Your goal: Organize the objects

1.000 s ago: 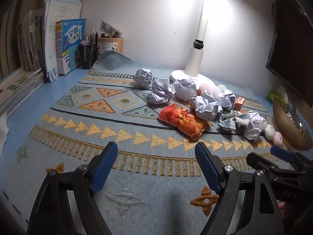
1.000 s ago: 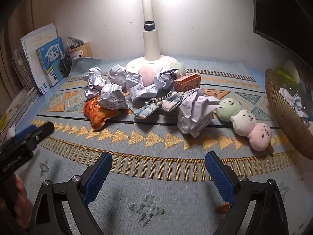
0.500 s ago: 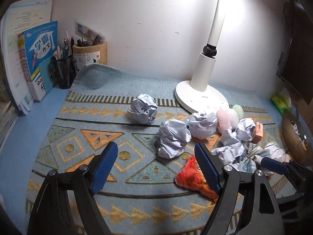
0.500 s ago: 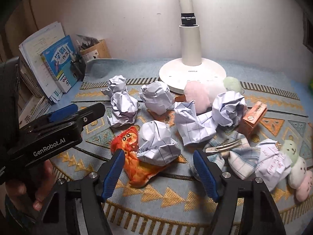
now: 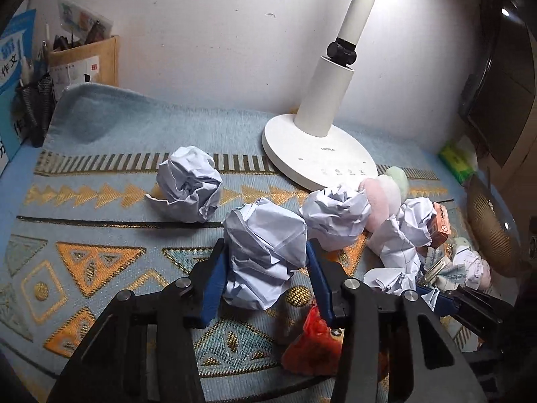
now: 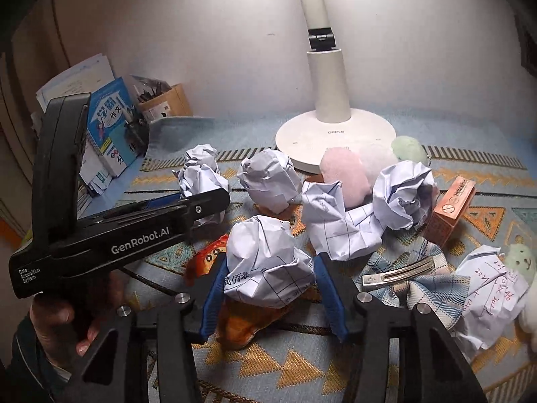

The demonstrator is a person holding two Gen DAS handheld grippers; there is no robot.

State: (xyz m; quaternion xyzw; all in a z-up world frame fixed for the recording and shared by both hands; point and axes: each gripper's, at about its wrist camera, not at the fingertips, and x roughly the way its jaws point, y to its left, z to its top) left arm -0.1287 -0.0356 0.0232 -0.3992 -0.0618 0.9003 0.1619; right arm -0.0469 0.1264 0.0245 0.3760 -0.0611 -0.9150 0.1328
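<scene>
Two paper balls [image 5: 265,255] between closing jaws

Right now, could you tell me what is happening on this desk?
A person is tidying a cluttered patterned mat with two handheld grippers. The left gripper is closing around one crumpled paper ball, and the right gripper is closing around another paper ball lying on an orange snack packet. More paper balls, plush toys and a hair clip lie before the lamp base.

You have seven paper balls [image 6: 268,270], one lamp [image 6: 335,132], one orange box [image 6: 451,213], one snack bag [image 6: 208,257], one hair clip [image 6: 397,273].
</scene>
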